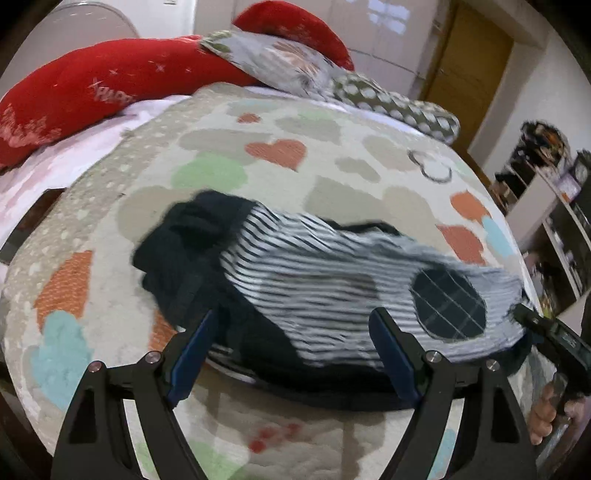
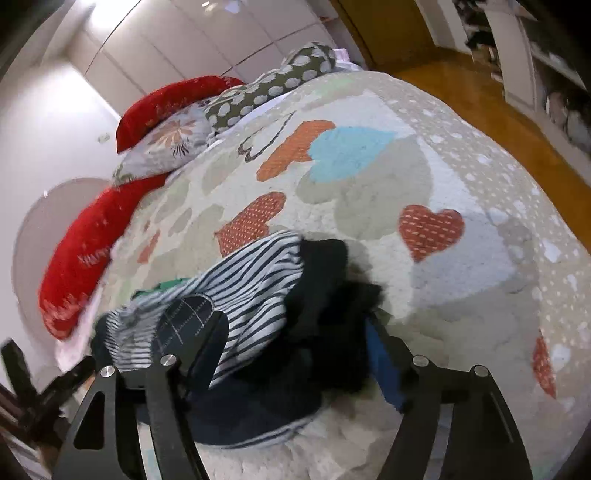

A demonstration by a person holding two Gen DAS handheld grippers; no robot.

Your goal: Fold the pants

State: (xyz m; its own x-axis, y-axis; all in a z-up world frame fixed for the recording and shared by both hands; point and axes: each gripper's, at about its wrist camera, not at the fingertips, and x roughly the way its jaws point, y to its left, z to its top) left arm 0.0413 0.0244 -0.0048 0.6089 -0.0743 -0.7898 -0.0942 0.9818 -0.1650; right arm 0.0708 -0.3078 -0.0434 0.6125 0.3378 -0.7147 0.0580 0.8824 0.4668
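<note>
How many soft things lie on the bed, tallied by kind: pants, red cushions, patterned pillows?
Striped pants: 1
Red cushions: 2
Patterned pillows, floral and dotted: 2
Total: 5

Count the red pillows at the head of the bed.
2: one long red pillow along the left, and another red pillow behind the grey floral pillow. Others may be hidden behind.
</note>
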